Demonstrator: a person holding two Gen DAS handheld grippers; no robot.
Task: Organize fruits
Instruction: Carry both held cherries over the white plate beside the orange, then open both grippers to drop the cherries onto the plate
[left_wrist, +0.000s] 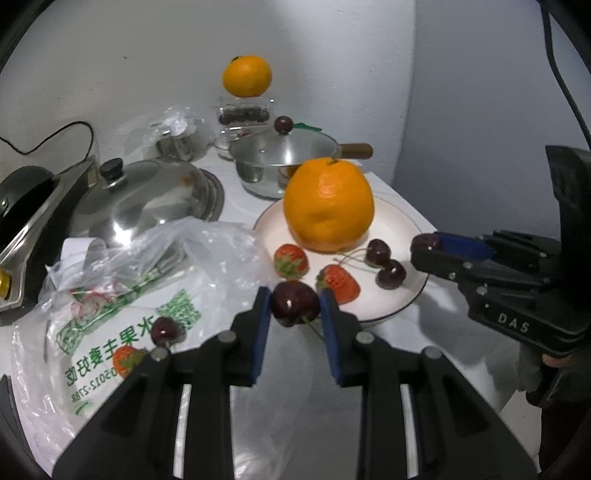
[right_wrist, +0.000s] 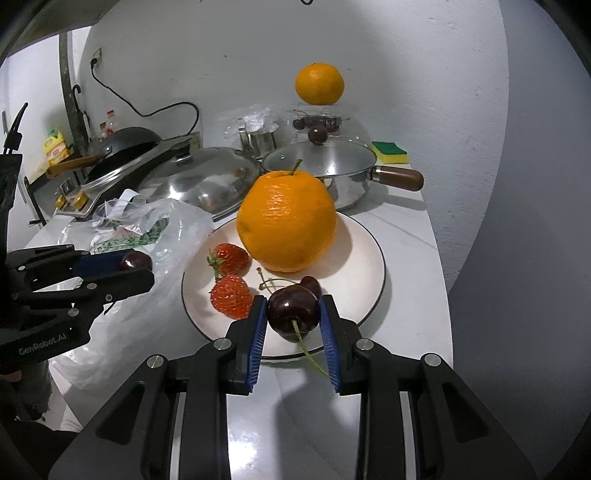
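Firstly, left wrist view
Left gripper (left_wrist: 295, 308): blue-padded black fingers closed onto a dark red cherry (left_wrist: 295, 307), held at the near rim of the round white plate with a dark edge (left_wrist: 400, 295).
Large orange (left_wrist: 328, 205): sits on the plate's far half.
Two red strawberries (left_wrist: 291, 260): lie on the plate in front of the orange.
Two loose dark cherries (left_wrist: 384, 263): rest on the plate's right side, touching each other.
Right gripper (left_wrist: 424, 245): comes in from the right, its tips at the plate's right rim, clamped on a second dark cherry (left_wrist: 425, 242).
Clear plastic bag with green print (left_wrist: 122, 295): left of the plate; a cherry and a strawberry show in it.
Steel saucepan with glass lid (left_wrist: 280, 162): behind the plate.

Right wrist view
Right gripper (right_wrist: 293, 314): pads pressed against the second cherry (right_wrist: 293, 309), stem trailing down, over the plate's (right_wrist: 362, 258) near rim.
Left gripper (right_wrist: 138, 266): just left of the plate above the bag (right_wrist: 173, 229), gripping its cherry (right_wrist: 135, 261).
Orange (right_wrist: 286, 221): at the plate's centre, strawberries (right_wrist: 229, 275) to its left.
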